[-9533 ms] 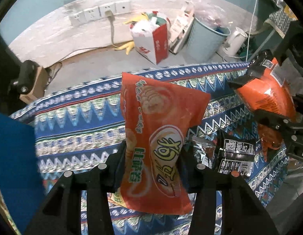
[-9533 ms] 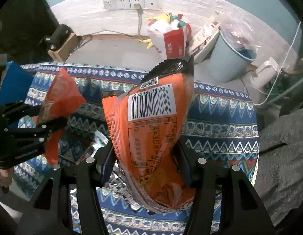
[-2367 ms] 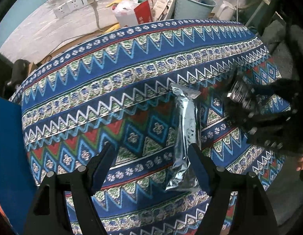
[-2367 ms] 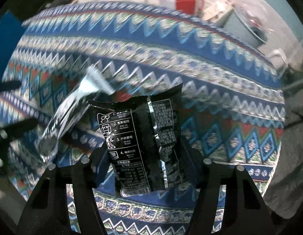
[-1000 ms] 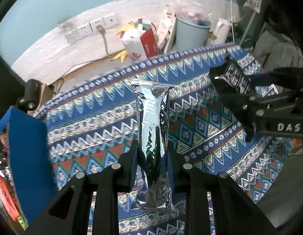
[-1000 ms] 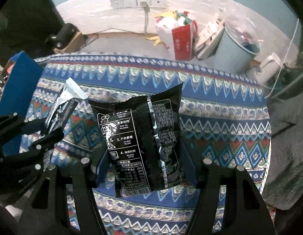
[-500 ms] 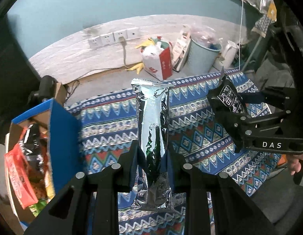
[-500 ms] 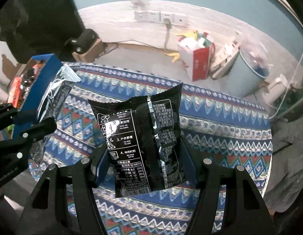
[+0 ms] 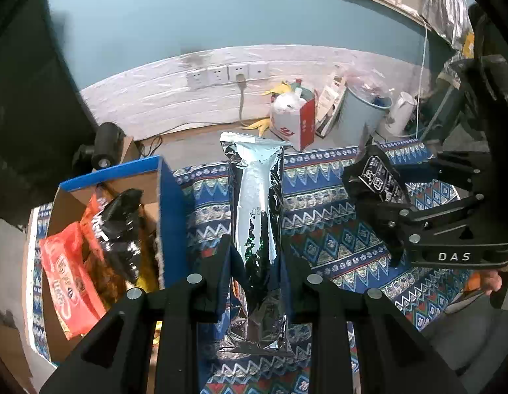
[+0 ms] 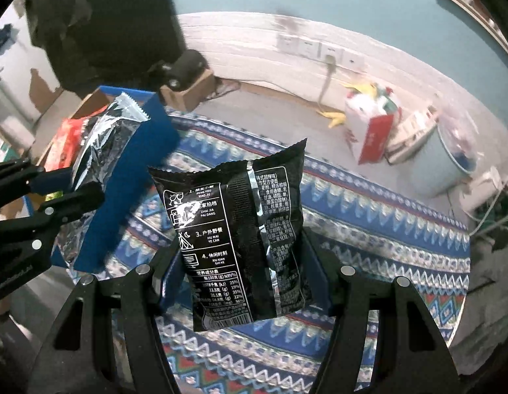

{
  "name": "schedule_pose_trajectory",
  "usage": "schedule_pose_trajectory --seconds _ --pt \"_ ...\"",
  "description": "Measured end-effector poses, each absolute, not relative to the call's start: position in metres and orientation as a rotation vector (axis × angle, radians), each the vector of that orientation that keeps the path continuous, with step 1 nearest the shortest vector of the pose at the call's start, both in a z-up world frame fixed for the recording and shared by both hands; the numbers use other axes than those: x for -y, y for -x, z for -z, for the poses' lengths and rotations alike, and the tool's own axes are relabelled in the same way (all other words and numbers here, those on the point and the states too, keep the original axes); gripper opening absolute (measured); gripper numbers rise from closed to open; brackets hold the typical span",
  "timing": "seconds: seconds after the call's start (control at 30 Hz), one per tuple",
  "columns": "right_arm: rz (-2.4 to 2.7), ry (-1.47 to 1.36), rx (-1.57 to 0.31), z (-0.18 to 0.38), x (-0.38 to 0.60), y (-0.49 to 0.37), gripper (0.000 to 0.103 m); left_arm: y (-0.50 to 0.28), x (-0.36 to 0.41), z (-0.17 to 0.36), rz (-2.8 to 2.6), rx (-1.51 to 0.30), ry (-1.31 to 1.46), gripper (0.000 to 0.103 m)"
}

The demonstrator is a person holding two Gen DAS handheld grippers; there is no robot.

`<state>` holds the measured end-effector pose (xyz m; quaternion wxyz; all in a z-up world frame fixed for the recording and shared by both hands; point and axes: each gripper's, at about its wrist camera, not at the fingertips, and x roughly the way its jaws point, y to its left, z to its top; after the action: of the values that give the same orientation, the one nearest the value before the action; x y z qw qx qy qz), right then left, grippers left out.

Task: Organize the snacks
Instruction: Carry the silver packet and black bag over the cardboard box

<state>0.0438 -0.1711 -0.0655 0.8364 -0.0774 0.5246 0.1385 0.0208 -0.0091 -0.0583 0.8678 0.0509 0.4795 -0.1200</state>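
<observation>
My left gripper is shut on a tall silver foil snack bag, held upright above the patterned cloth. At its left stands a blue-sided cardboard box holding an orange-red packet and a black packet. My right gripper is shut on a black snack bag with white print, held over the cloth. The right gripper with its black bag shows at the right of the left wrist view. In the right wrist view the left gripper and silver bag are at the left, beside the box.
Beyond the cloth lies a bare floor with a red and white carton, a pale blue bin and a white kettle. Wall sockets with a cable sit on the white skirting. A small cardboard box with a black device stands behind the blue box.
Both grippers have risen and swung left with their bags. The blue box with its packets has come fully into the left wrist view, and more wall shows.
</observation>
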Motion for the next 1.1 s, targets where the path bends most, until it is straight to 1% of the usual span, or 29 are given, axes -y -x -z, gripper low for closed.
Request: schedule_pose_trajectory --seconds 0.5,0.97,1.03,1.07,1.1 --pt "-0.391 0.181 -1.119 0.069 0.092 -0.066 0.064 -0.020 -0.086 0.057 0.122 -1.009 -0.001 0.026" --pt "-0.489 0.199 -1.097 0.065 0.015 -0.079 0.064 -0.012 -0.133 0.088 0.058 -1.080 0.055 0.027" --pt "-0.496 0.201 -1.097 0.065 0.009 -0.079 0.064 -0.013 -0.134 0.089 0.035 -1.091 0.040 0.040" --pt "-0.499 0.202 -1.097 0.065 0.006 -0.080 0.064 -0.012 -0.136 0.089 0.021 -1.092 0.033 0.055" --pt "-0.500 0.201 -1.097 0.066 0.003 -0.080 0.064 -0.012 -0.139 0.087 0.007 -1.085 0.031 0.065"
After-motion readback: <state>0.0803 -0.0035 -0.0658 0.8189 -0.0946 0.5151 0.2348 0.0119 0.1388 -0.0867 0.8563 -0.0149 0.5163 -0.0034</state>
